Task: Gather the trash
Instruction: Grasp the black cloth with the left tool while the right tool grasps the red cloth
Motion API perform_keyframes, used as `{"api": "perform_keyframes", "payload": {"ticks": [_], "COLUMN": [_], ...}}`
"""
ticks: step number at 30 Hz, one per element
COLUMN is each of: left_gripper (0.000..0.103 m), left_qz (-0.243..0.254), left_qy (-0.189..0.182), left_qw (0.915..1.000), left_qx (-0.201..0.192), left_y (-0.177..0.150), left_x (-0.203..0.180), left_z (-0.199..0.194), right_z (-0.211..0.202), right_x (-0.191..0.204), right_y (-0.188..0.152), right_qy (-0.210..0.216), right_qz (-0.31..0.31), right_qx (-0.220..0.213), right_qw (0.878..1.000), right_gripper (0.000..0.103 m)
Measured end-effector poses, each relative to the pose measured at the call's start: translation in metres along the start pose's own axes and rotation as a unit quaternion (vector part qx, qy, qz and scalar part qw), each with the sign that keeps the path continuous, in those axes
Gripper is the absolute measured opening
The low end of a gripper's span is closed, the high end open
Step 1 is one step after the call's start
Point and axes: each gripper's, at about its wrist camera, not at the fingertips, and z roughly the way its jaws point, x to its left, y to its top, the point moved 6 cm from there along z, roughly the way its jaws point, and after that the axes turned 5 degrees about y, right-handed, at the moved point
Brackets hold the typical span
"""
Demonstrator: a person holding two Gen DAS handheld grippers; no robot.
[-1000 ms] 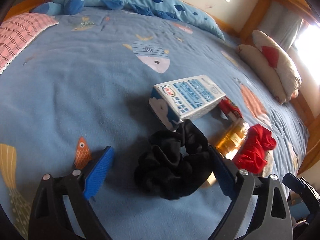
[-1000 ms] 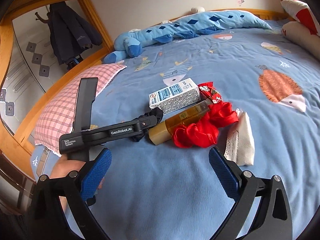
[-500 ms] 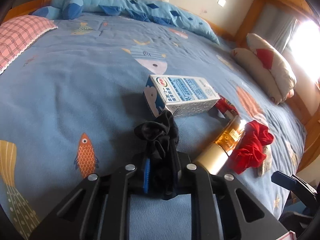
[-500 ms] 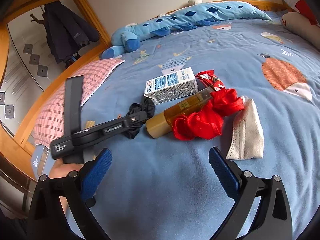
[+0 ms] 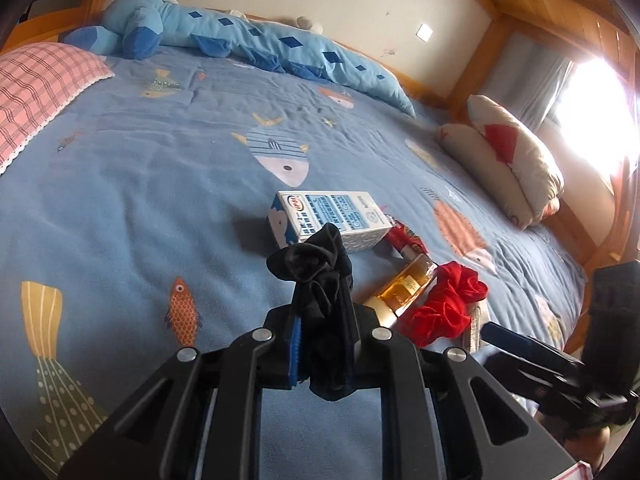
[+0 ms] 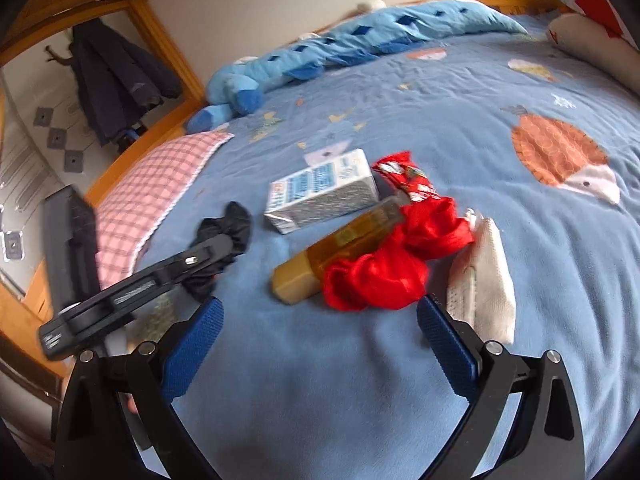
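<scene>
Wood-framed bed (image 5: 472,96), blue fish-print bedspread (image 5: 160,184), bright window (image 5: 592,120).

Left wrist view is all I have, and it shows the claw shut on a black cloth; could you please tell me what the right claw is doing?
Observer: The right claw is open, nothing between its pads, held over the bedspread just in front of the red fabric.
Operator: Thank you. What is the pale thing half hidden behind that red fabric?
Observer: A white folded cloth, lying against the red fabric's right side.
Operator: And what is beyond the pink pillow?
Observer: Dark coats hang past the wooden bed frame there.
</scene>
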Motion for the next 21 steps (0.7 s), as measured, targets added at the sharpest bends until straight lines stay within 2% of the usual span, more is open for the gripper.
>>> {"api": "perform_keyframes", "payload": {"ticks": [2,3,5,10,12,13,17,21], "left_gripper": [0.016,0.016,0.016,0.016,0.016,0.016,0.016,0.016], "left_qz": [0.003,0.005,0.009,0.012,0.012,0.013,0.014,0.015], "left_qy": [-0.004,-0.007,-0.009,-0.018,-0.022,-0.023,-0.028,-0.043], "left_qw": [1.0000,1.0000,0.9999,0.9997,0.9996,0.9996,0.9994,0.9988], "left_qx": [0.000,0.001,0.001,0.008,0.012,0.013,0.015,0.019], "left_y": [0.000,0.000,-0.001,-0.004,-0.006,-0.007,-0.013,-0.023], "left_x": [-0.003,-0.005,-0.007,-0.012,-0.014,-0.014,-0.019,-0.027], "left_z": [0.001,0.001,0.002,0.005,0.007,0.008,0.004,-0.009], "right_z": [0.008,0.012,0.020,0.033,0.039,0.043,0.038,0.024], "right_x": [-0.011,-0.017,-0.026,-0.036,-0.040,-0.042,-0.040,-0.036], "right_y": [0.002,0.002,0.005,0.015,0.016,0.016,0.013,-0.001], "right_qy": [-0.007,-0.011,-0.003,-0.016,-0.026,-0.040,-0.035,-0.024], "right_qz": [0.019,0.032,0.055,0.055,0.052,0.044,0.024,0.017], "right_qx": [0.010,0.018,0.028,0.025,0.032,0.034,0.024,0.021], "right_qw": [1.000,0.999,0.998,0.998,0.998,0.998,0.999,0.999], "right_gripper": [0.088,0.082,0.077,0.068,0.050,0.045,0.039,0.039]}}
